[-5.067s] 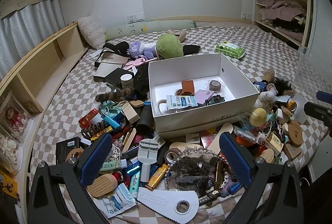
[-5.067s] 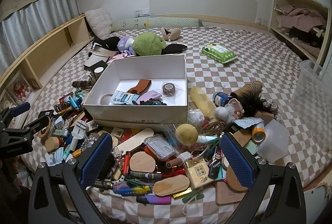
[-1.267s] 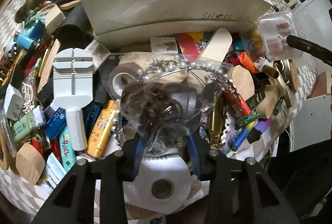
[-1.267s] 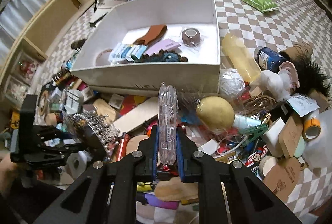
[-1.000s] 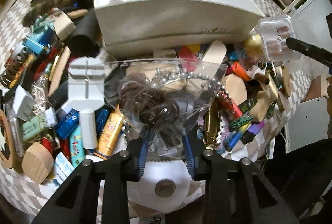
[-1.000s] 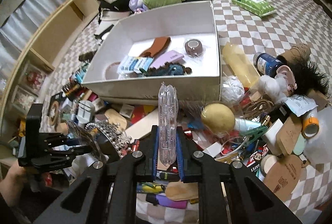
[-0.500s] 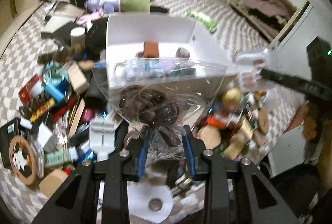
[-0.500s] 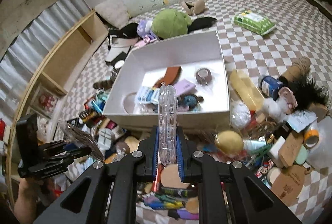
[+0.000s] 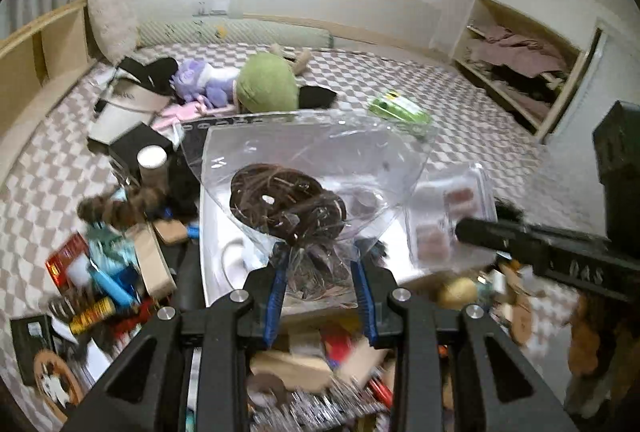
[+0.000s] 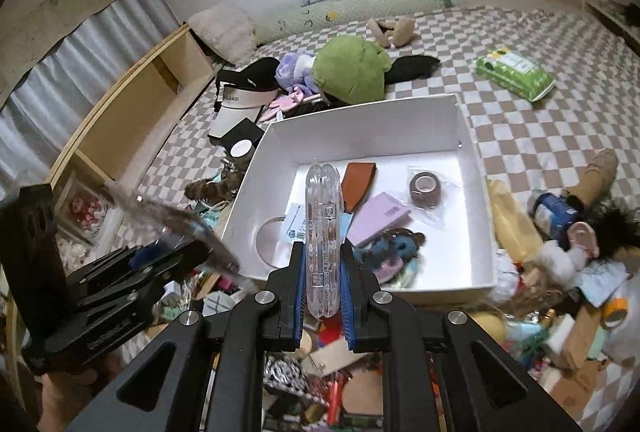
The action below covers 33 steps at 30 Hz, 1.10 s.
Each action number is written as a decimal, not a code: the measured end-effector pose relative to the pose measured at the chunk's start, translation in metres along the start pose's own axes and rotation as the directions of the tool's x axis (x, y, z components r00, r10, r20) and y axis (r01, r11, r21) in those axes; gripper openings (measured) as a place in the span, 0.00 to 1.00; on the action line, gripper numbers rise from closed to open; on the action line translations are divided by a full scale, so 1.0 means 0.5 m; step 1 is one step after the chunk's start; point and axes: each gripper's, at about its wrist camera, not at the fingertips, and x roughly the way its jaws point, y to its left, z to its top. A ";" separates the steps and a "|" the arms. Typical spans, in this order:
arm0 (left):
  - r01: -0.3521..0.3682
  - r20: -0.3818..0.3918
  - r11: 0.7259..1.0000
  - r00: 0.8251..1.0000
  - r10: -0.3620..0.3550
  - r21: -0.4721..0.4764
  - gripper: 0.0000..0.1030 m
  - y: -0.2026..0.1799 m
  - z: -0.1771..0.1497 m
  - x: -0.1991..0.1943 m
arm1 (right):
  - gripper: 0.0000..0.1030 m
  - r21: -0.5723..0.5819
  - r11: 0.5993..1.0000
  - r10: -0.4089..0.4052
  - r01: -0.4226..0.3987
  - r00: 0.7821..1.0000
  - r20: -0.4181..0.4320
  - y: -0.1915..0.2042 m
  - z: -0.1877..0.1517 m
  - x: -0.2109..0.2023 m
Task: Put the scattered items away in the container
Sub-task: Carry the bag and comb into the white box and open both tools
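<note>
The left gripper (image 9: 320, 280) is closed on one crinkled clear bag (image 9: 312, 168) of dark coiled hair ties, held above the near wall of the white cardboard box (image 10: 352, 128). The right gripper (image 10: 322, 292) is clamped narrowly on one rigid ribbed clear case (image 10: 322, 232), upright over the box's near edge. Inside lie one brown tape roll (image 10: 425, 184), one lilac card (image 10: 378, 218) and one tan strap (image 10: 359, 178).
</note>
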 end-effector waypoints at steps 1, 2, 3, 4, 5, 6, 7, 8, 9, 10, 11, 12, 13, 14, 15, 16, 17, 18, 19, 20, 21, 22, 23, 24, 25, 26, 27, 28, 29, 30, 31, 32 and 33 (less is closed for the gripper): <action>-0.017 0.000 1.000 1.000 0.017 0.010 0.31 0.000 0.006 0.013 | 0.16 0.001 1.000 -0.001 0.001 1.000 -0.006 0.000 0.004 0.012; -0.026 -0.006 0.999 1.000 0.027 0.019 0.31 0.000 0.008 0.026 | 0.16 -0.003 1.000 -0.005 0.005 1.000 -0.012 -0.001 0.007 0.025; -0.035 -0.015 0.999 0.999 0.035 0.028 0.31 0.000 0.009 0.040 | 0.16 -0.004 1.000 -0.010 0.010 1.000 -0.023 -0.006 0.010 0.042; -0.040 -0.033 0.999 0.999 0.042 0.034 0.31 0.003 0.009 0.057 | 0.16 0.000 1.000 -0.010 0.010 0.999 -0.038 -0.011 0.010 0.057; -0.046 -0.050 0.998 0.998 0.048 0.039 0.31 0.005 0.008 0.074 | 0.16 0.006 1.000 -0.009 0.010 0.999 -0.054 -0.017 0.010 0.072; -0.052 -0.065 0.998 0.996 0.055 0.041 0.31 0.009 0.007 0.087 | 0.16 0.013 1.000 -0.008 0.009 0.997 -0.072 -0.022 0.011 0.088; -0.059 -0.080 0.997 0.995 0.062 0.043 0.31 0.013 0.007 0.099 | 0.16 0.017 1.000 -0.009 0.011 0.996 -0.086 -0.025 0.012 0.102; -0.064 -0.089 0.997 0.994 0.067 0.043 0.31 0.019 0.009 0.110 | 0.16 0.017 1.000 -0.008 0.010 0.995 -0.096 -0.026 0.013 0.113; -0.069 -0.099 0.997 0.992 0.073 0.043 0.31 0.024 0.011 0.120 | 0.16 0.017 1.000 -0.007 0.009 0.994 -0.105 -0.027 0.015 0.125; -0.074 -0.109 0.996 0.991 0.078 0.043 0.31 0.030 0.014 0.131 | 0.16 0.018 1.000 -0.004 0.006 0.993 -0.114 -0.028 0.017 0.135; -0.078 -0.118 0.996 0.990 0.082 0.042 0.31 0.035 0.016 0.141 | 0.16 0.024 1.000 0.005 -0.002 0.993 -0.119 -0.029 0.021 0.143; -0.076 -0.129 0.996 0.988 0.080 0.037 0.31 0.041 0.018 0.151 | 0.16 0.030 1.000 0.013 -0.010 0.992 -0.125 -0.030 0.025 0.151; -0.076 -0.137 0.996 0.987 0.080 0.036 0.31 0.044 0.019 0.158 | 0.16 0.031 0.999 0.018 -0.014 0.991 -0.133 -0.028 0.026 0.158; -0.076 -0.145 0.997 0.986 0.080 0.035 0.31 0.047 0.019 0.164 | 0.16 0.033 0.999 0.024 -0.019 0.990 -0.141 -0.025 0.027 0.166; -0.075 -0.153 0.997 0.985 0.079 0.033 0.31 0.050 0.020 0.170 | 0.16 0.035 0.999 0.029 -0.024 0.988 -0.149 -0.023 0.028 0.173; -0.072 -0.163 0.997 0.984 0.076 0.031 0.31 0.051 0.020 0.177 | 0.16 0.036 0.999 0.034 -0.029 0.987 -0.158 -0.021 0.030 0.180; -0.069 -0.174 0.997 0.982 0.073 0.029 0.31 0.052 0.020 0.183 | 0.16 0.038 0.999 0.039 -0.033 0.985 -0.166 -0.019 0.031 0.188; -0.067 -0.183 0.997 0.980 0.071 0.028 0.31 0.053 0.020 0.190 | 0.16 0.040 0.998 0.044 -0.038 0.984 -0.174 -0.017 0.032 0.195; -0.068 -0.191 0.997 0.979 0.073 0.032 0.31 0.051 0.020 0.194 | 0.16 0.042 0.998 0.050 -0.043 0.982 -0.182 -0.015 0.033 0.202; -0.069 -0.198 0.997 0.977 0.074 0.035 0.31 0.049 0.019 0.198 | 0.16 0.043 0.998 0.053 -0.046 0.980 -0.190 -0.013 0.034 0.210; -0.069 -0.205 0.997 0.976 0.076 0.038 0.31 0.048 0.019 0.202 | 0.16 0.040 0.998 0.052 -0.045 0.978 -0.201 -0.012 0.034 0.220; -0.071 -0.211 0.997 0.974 0.077 0.040 0.31 0.046 0.019 0.206 | 0.16 0.040 0.998 0.051 -0.043 0.977 -0.209 -0.013 0.034 0.227; -0.074 -0.216 0.997 0.973 0.080 0.034 0.34 0.048 0.019 0.209 | 0.16 0.043 0.998 0.052 -0.043 0.975 -0.218 -0.014 0.034 0.234; -0.077 -0.220 0.997 0.972 0.081 0.027 0.35 0.049 0.019 0.212 | 0.16 0.049 0.998 0.055 -0.045 0.972 -0.227 -0.017 0.034 0.240; -0.077 -0.222 0.997 0.972 0.079 0.016 0.35 0.052 0.019 0.214 | 0.16 0.055 0.998 0.055 -0.043 0.971 -0.231 -0.019 0.034 0.245; -0.077 -0.225 0.997 0.971 0.077 0.007 0.40 0.054 0.019 0.216 | 0.16 0.060 0.997 0.054 -0.041 0.970 -0.235 -0.022 0.033 0.249; -0.078 -0.230 0.997 0.970 0.077 0.005 0.43 0.055 0.018 0.217 | 0.16 0.062 0.997 0.051 -0.037 0.970 -0.239 -0.025 0.032 0.253; -0.080 -0.234 0.997 0.969 0.078 0.003 0.46 0.055 0.017 0.219 | 0.16 0.064 0.997 0.048 -0.033 0.969 -0.244 -0.028 0.031 0.256; -0.081 -0.238 0.997 0.968 0.079 0.001 0.51 0.056 0.016 0.220 | 0.16 0.067 0.997 0.045 -0.029 0.968 -0.248 -0.030 0.029 0.259; -0.082 -0.242 0.997 0.967 0.079 -0.001 0.54 0.057 0.015 0.221 | 0.16 0.073 0.997 0.045 -0.027 0.967 -0.252 -0.033 0.028 0.261; -0.083 -0.243 0.997 0.967 0.080 0.001 0.59 0.056 0.014 0.221 | 0.17 0.079 0.997 0.042 -0.023 0.965 -0.258 -0.036 0.026 0.262; -0.084 -0.243 0.996 0.967 0.082 0.003 0.62 0.055 0.013 0.220 | 0.17 0.083 0.996 0.038 -0.017 0.965 -0.258 -0.038 0.027 0.262; -0.086 -0.243 0.996 0.966 0.084 0.003 0.62 0.054 0.013 0.219 | 0.17 0.087 0.996 0.033 -0.011 0.966 -0.257 -0.039 0.026 0.260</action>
